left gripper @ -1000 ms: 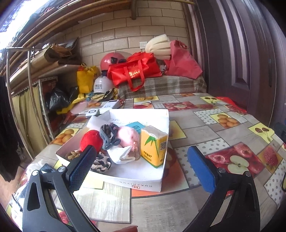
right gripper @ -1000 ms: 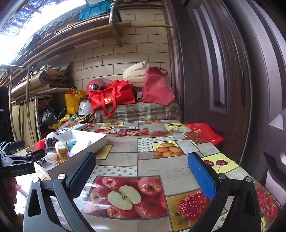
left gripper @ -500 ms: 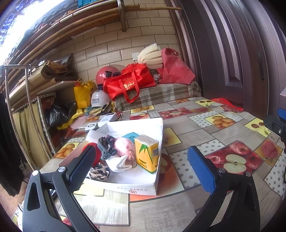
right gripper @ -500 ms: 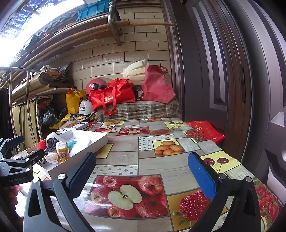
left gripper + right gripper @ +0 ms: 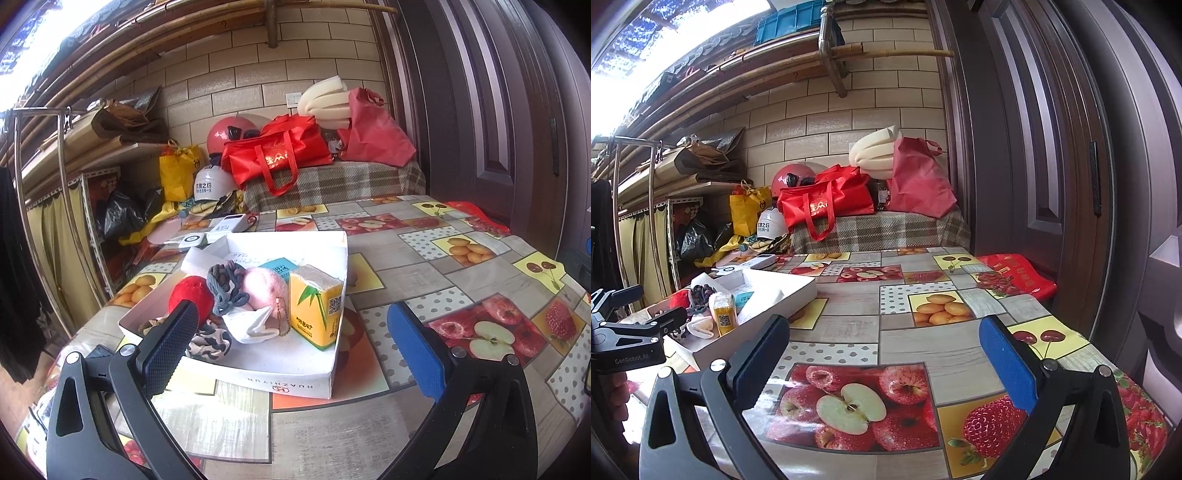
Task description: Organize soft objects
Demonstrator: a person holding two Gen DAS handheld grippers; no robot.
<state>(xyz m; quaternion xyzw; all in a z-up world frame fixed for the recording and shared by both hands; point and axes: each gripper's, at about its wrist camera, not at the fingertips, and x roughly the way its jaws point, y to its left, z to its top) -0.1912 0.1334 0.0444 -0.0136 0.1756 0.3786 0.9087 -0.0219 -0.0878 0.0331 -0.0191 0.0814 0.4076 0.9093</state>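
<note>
A white cardboard box (image 5: 291, 384) sits on the fruit-print table and holds soft things: a red plush ball (image 5: 190, 295), a grey knitted piece (image 5: 223, 286), a pink fluffy ball (image 5: 262, 286), a white cloth (image 5: 251, 326), a patterned scrunchie (image 5: 210, 341) and a yellow tissue pack (image 5: 314, 308). My left gripper (image 5: 291, 347) is open and empty, just in front of the box. The box also shows in the right wrist view (image 5: 764, 295). My right gripper (image 5: 884, 358) is open and empty over bare table, right of the box.
The table's far edge meets a plaid-covered bench (image 5: 332, 184) with red bags (image 5: 277, 155) and helmets (image 5: 229, 134). A power bank (image 5: 231, 223) lies behind the box. A dark wooden door (image 5: 1052, 147) stands on the right. A red bag (image 5: 1015, 273) lies at the table's right edge.
My left gripper has drawn back and risen a little from the box. The right gripper has barely moved. Both stay open.
</note>
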